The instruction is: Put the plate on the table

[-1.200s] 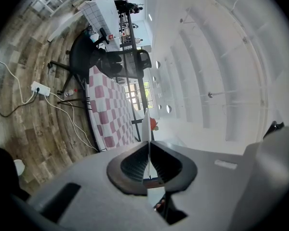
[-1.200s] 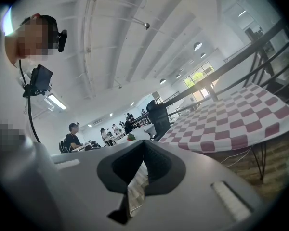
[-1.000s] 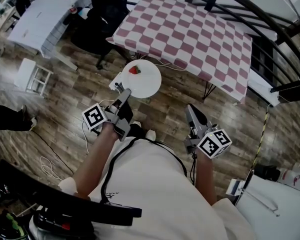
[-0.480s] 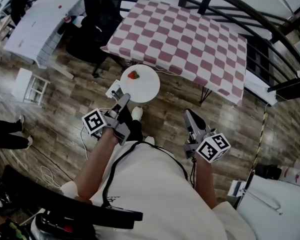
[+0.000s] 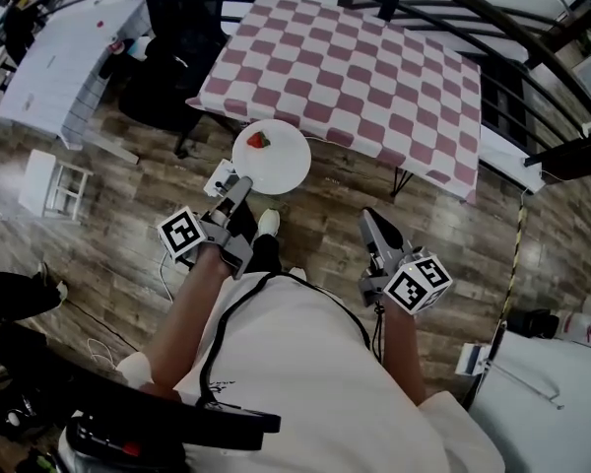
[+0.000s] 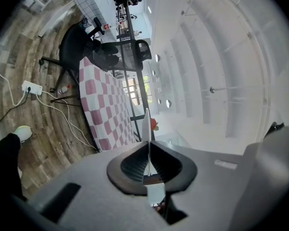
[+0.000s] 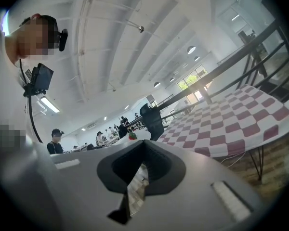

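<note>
The white plate [image 5: 272, 158] is in the air over the wooden floor [image 5: 128, 235], just short of the near edge of the counter [image 5: 374, 77] with the pink-and-white checked cloth, toward its left corner. It is not set down yet. The plate carries one thing, a strawberry [image 5: 259, 140], which lies on the far-left part of its face, away from the grip. Nothing else is on it, and the cloth shows nothing on it either.

The left gripper [image 5: 238, 181] pinches the plate's near rim. Its own view shows the plate [image 6: 146, 129] edge-on as a thin line clamped between jaws that are almost together, with the strawberry [image 6: 154, 124] beyond them. The right gripper [image 5: 372, 217] hangs beside it, well apart from the plate. Its jaws are drawn together with nothing between them.

The likely trouble comes from that one-sided hold. With only the rim caught and the fruit on the far side, the plate could droop or slip out of the pads. Any tilt could send the strawberry rolling off onto the floor. If the plate comes in too low, its far rim could strike the counter's edge or snag and bunch the overhanging cloth. Letting go with too little of the plate over the cloth could tip it back off.

A black office chair [image 5: 192, 37] stands at the counter's left end.
</note>
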